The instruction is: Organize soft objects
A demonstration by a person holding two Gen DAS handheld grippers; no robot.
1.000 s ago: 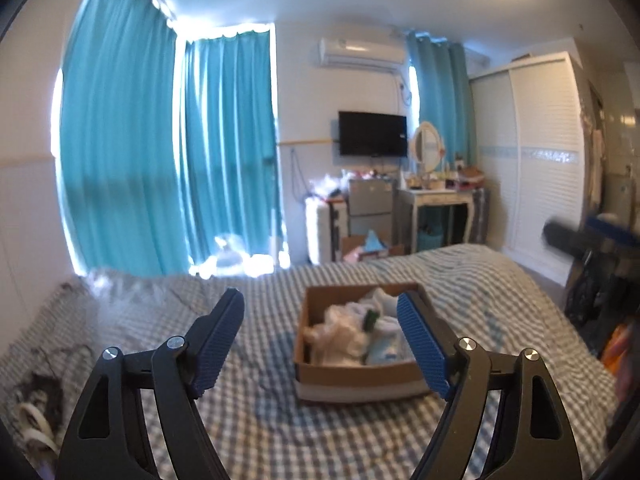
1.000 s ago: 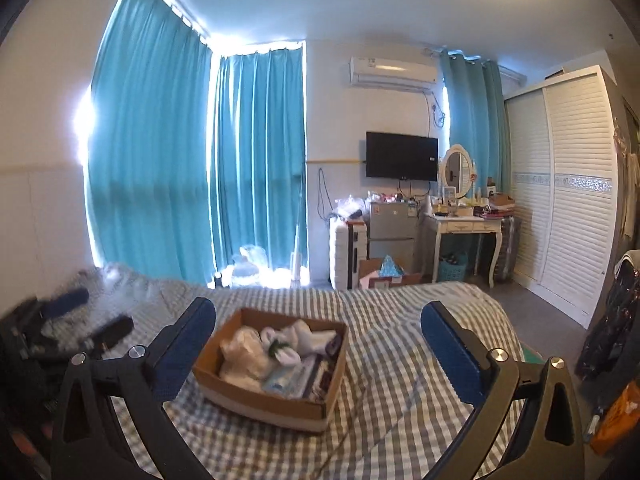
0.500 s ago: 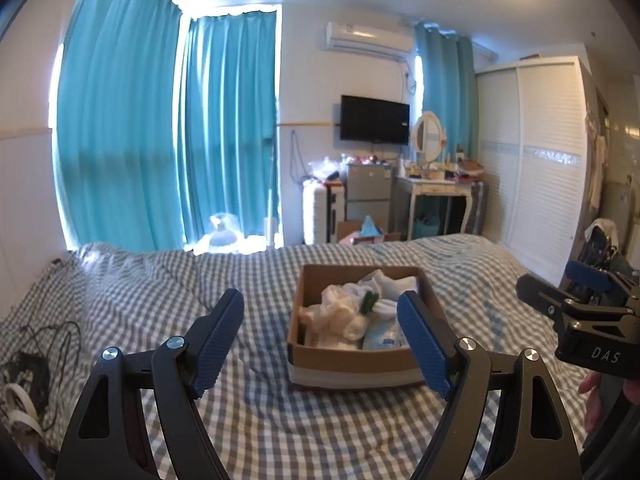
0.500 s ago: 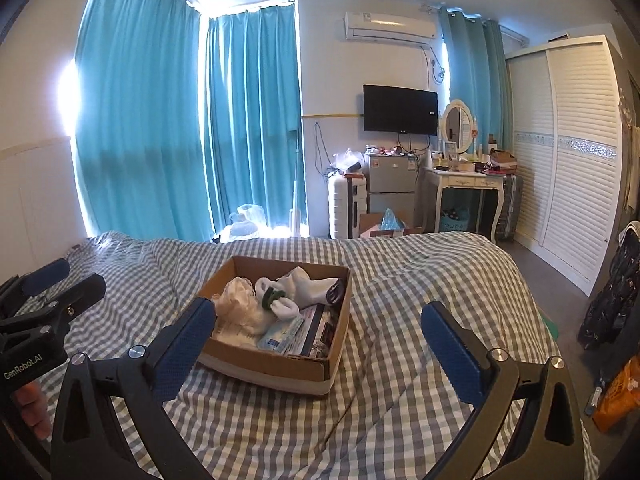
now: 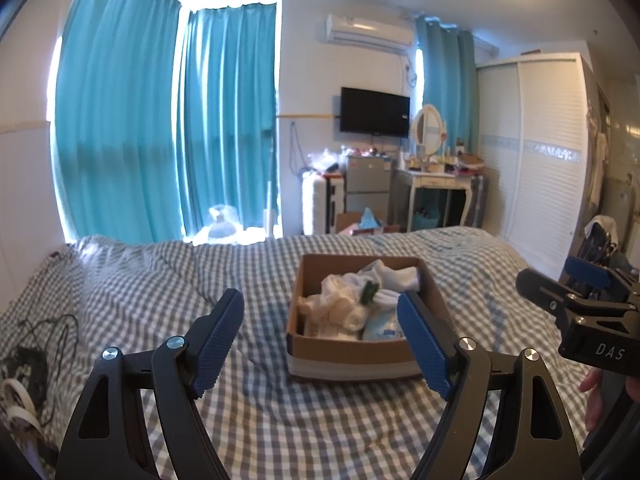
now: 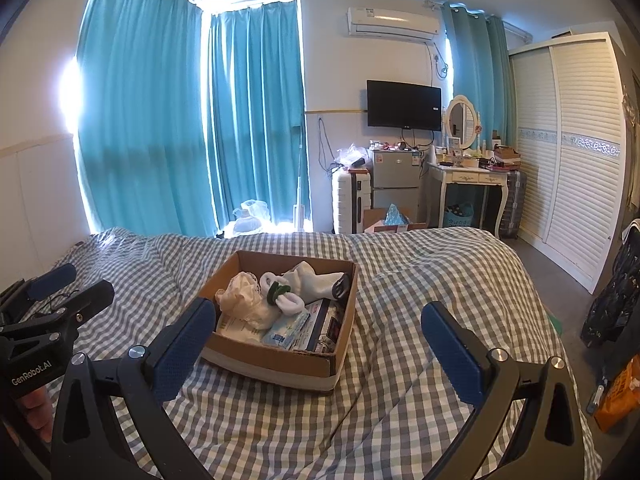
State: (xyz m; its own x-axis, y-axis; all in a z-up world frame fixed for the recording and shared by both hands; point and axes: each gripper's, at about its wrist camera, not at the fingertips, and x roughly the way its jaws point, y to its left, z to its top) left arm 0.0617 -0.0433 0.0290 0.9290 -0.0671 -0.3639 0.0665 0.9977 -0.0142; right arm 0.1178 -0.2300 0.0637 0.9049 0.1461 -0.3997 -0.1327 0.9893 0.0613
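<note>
The left gripper (image 5: 320,332), black-armed with blue ribbed pads, stands wide open and empty above the bed, its fingers framing the near left part of the box. The right gripper (image 6: 316,340), built the same way, is likewise spread wide with nothing between its fingers, held over the bed just short of the box's near right corner. Each gripper shows at the edge of the other's view, well apart, with the person's fingers on its handle.

Beneath both lies a bed covered in grey-and-white checked cloth (image 6: 400,400). On it rests an open brown cardboard box (image 6: 276,364) with a pale band round its base. Inside are the soft things: a cream lace-edged cloth bundle (image 6: 244,304), white socks (image 6: 308,280), one tied with a dark green band (image 6: 278,290), lying on a pale blue plastic packet (image 6: 288,330).

Beyond the bed hang teal curtains (image 6: 160,120); a black wall television (image 6: 404,104), a white dressing table (image 6: 468,176) and a white louvred wardrobe (image 6: 576,140) stand farther back.
</note>
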